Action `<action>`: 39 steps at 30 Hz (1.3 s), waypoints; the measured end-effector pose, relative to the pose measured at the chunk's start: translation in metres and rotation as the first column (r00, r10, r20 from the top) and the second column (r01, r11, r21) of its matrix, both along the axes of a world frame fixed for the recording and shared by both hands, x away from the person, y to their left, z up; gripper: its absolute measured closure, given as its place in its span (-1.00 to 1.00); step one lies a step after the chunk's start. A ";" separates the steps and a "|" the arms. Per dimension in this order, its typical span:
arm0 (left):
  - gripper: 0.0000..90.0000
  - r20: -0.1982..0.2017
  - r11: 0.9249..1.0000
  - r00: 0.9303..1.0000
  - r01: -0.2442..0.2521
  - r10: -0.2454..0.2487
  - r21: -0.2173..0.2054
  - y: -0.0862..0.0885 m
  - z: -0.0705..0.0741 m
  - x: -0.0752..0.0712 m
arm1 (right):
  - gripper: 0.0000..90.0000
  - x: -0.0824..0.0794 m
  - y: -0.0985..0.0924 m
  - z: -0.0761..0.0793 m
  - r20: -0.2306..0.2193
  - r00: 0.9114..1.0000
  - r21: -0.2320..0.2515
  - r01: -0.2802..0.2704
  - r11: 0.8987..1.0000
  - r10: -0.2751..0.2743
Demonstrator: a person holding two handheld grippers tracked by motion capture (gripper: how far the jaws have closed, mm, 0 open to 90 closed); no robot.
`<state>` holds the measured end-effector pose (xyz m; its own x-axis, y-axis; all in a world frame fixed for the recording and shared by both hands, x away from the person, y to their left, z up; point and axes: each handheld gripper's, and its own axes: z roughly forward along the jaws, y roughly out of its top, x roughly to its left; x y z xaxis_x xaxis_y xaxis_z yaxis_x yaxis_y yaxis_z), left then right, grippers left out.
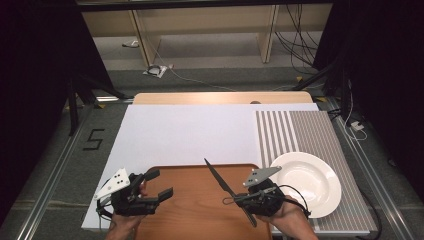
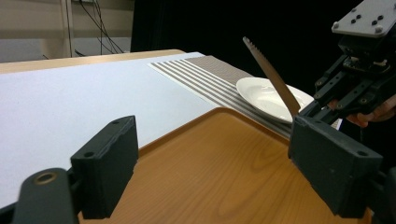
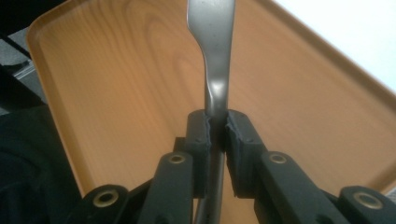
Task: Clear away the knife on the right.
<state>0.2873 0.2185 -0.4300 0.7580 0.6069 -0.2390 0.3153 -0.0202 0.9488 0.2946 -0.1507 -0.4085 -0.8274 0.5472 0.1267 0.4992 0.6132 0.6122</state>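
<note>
Clamping the knife (image 3: 215,70) by its handle between nearly closed jaws, the right tool (image 1: 239,199) is carrying it low over the wooden tray (image 1: 192,210) at the near edge of the counter (image 1: 185,132), its serrated blade rising toward the far side. The left tool (image 1: 159,185) is waiting wide open and empty over the tray's left part. Lowering slowly and levelling the blade before letting go, well short of the plate (image 1: 306,183) beside the tray's right edge, seems wise.
</note>
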 end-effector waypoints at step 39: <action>-0.64 0.001 1.000 1.000 0.000 0.000 0.000 0.000 0.000 0.000 | 0.79 -0.015 0.026 -0.040 -0.235 0.971 -0.269 -0.099 0.958 0.035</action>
<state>0.2871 0.2188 -0.4295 0.7581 0.6069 -0.2385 0.3147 -0.0202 0.9490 0.2798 -0.1249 -0.4484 -0.8307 0.5317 0.1649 0.5561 0.7791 0.2895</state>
